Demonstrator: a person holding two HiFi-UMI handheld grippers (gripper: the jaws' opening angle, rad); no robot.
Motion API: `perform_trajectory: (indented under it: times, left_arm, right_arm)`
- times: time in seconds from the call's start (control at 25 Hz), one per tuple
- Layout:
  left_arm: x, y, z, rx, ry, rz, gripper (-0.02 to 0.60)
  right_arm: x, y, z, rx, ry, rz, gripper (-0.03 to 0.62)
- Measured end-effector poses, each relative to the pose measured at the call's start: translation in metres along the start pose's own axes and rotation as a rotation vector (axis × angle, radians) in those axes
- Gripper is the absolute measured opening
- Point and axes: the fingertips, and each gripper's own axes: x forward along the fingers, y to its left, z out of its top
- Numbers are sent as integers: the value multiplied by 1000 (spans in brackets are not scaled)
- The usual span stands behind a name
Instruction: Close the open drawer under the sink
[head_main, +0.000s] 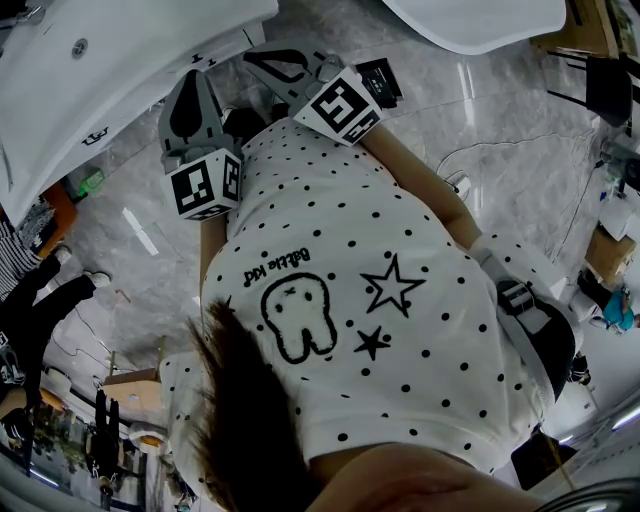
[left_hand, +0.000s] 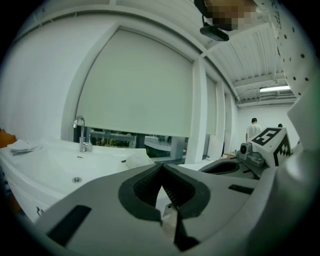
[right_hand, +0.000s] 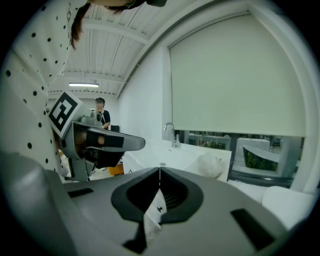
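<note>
The white sink (head_main: 100, 60) lies at the top left of the head view, with its faucet (left_hand: 80, 134) showing in the left gripper view. Its cabinet front (right_hand: 134, 164) is in sight below the basin, but I cannot make out an open drawer. My left gripper (head_main: 193, 80) is held close to the person's dotted shirt and points toward the sink, well short of it. Its jaws are shut (left_hand: 161, 166) with nothing between them. My right gripper (head_main: 262, 60) sits beside it, also shut (right_hand: 160, 169) and empty.
A white bathtub rim (head_main: 480, 20) is at the top right, over grey marble floor (head_main: 510, 150). A crumpled white cloth (right_hand: 210, 165) lies on the sink counter. One person (head_main: 25, 290) stands at the left and another (left_hand: 253, 131) far across the room.
</note>
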Motion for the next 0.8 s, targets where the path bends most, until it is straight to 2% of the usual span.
perform_trajectory:
  times: [0.8]
  left_arm:
    - [0,-4,-1,-3,-2,0,5]
  right_arm:
    - [-3,1,-3,-19,14,8,14]
